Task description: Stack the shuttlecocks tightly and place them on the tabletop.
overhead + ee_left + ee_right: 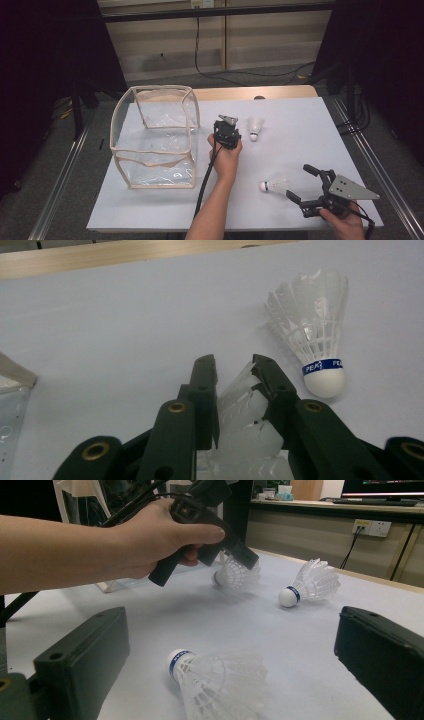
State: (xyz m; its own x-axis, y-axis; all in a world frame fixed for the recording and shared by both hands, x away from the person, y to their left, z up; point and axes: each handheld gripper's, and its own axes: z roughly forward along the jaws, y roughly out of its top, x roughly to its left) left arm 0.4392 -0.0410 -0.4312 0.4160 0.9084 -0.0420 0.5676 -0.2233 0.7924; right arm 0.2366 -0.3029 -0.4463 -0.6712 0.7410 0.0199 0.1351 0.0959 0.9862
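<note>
Three white shuttlecocks are in play. My left gripper (227, 131) (235, 367) is shut on the plastic skirt of one shuttlecock (244, 412) (235, 572), held low over the white table beside the clear bag (155, 137). A second shuttlecock (255, 127) (315, 335) (310, 585) lies on the table just right of that gripper, blue band at its cork. The third shuttlecock (275, 186) (215, 682) lies at the front right. My right gripper (299, 181) (230, 630) stands open, a jaw on each side of the third one's skirt end, not touching it.
The clear bag is box-shaped with beige trim, open at the top, and stands on the left half of the white table top (310, 130). A black cable (205, 180) trails from the left gripper toward the front edge. A bare wooden strip (280, 92) runs along the back.
</note>
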